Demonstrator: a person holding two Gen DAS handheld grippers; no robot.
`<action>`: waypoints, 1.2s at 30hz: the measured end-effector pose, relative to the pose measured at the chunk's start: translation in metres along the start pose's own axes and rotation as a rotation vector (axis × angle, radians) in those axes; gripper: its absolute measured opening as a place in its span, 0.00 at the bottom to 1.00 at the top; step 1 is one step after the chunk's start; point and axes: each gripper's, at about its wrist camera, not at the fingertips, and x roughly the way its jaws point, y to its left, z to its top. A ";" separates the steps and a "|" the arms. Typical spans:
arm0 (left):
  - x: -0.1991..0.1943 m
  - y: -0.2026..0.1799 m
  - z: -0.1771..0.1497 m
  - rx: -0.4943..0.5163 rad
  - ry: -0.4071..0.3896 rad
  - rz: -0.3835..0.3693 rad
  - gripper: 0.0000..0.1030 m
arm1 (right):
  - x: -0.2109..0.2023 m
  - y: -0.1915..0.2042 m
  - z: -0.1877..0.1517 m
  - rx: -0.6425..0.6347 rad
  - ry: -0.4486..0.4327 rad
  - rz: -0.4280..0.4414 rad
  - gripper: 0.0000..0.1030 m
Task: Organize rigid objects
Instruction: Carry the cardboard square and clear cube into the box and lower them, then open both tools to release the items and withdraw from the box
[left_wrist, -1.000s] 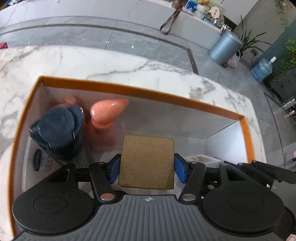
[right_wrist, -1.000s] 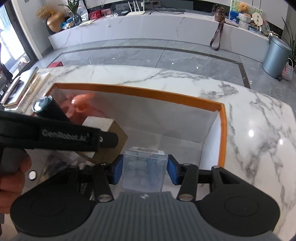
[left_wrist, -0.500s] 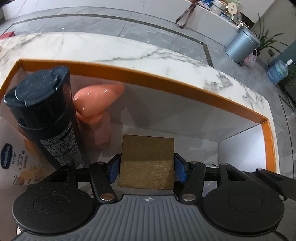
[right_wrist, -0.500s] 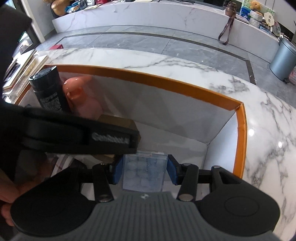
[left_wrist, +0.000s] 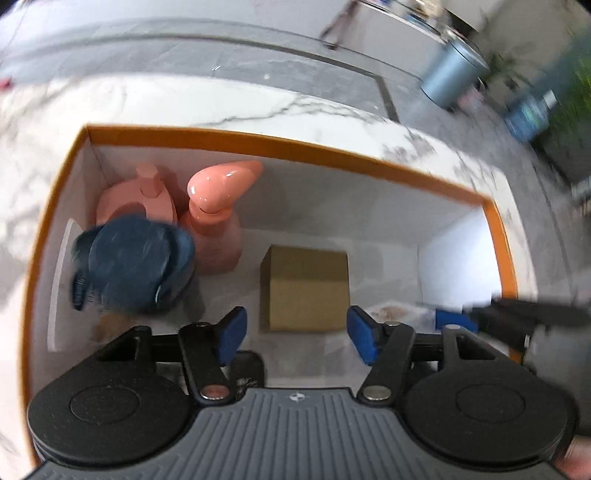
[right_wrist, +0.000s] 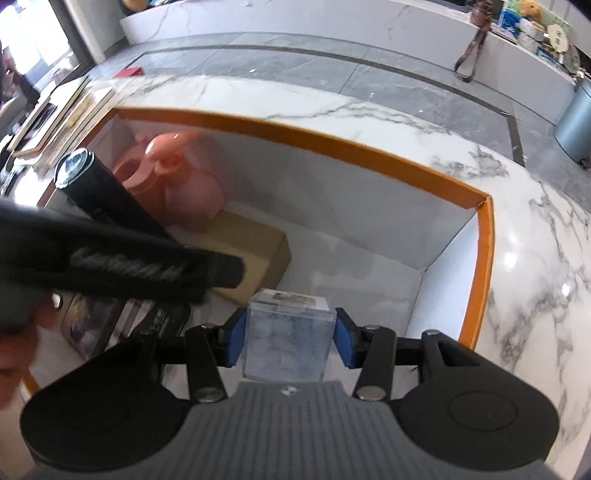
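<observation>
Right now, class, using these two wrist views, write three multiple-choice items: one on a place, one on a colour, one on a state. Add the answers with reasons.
1. Where does the brown cardboard box sit?
A. on the marble table
B. on the floor of the orange-rimmed bin
C. on the dark tube's cap

2. What colour are the pump bottles?
A. salmon pink
B. green
C. white

3. What does the right gripper hold?
A. nothing
B. a pump bottle
C. a clear plastic box

Answers: B, it rests inside the bin's walls; A, both bottles show pink; C, the blue pads press its sides.
</observation>
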 end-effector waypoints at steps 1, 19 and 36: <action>-0.002 -0.001 -0.003 0.027 -0.003 0.006 0.68 | 0.000 0.001 -0.001 -0.015 0.009 0.000 0.49; 0.013 0.026 0.004 -0.165 0.033 0.000 0.33 | 0.021 -0.006 0.016 -0.015 0.009 -0.010 0.49; 0.000 0.059 -0.023 -0.222 0.047 -0.074 0.33 | 0.033 -0.028 0.040 0.311 -0.080 0.033 0.49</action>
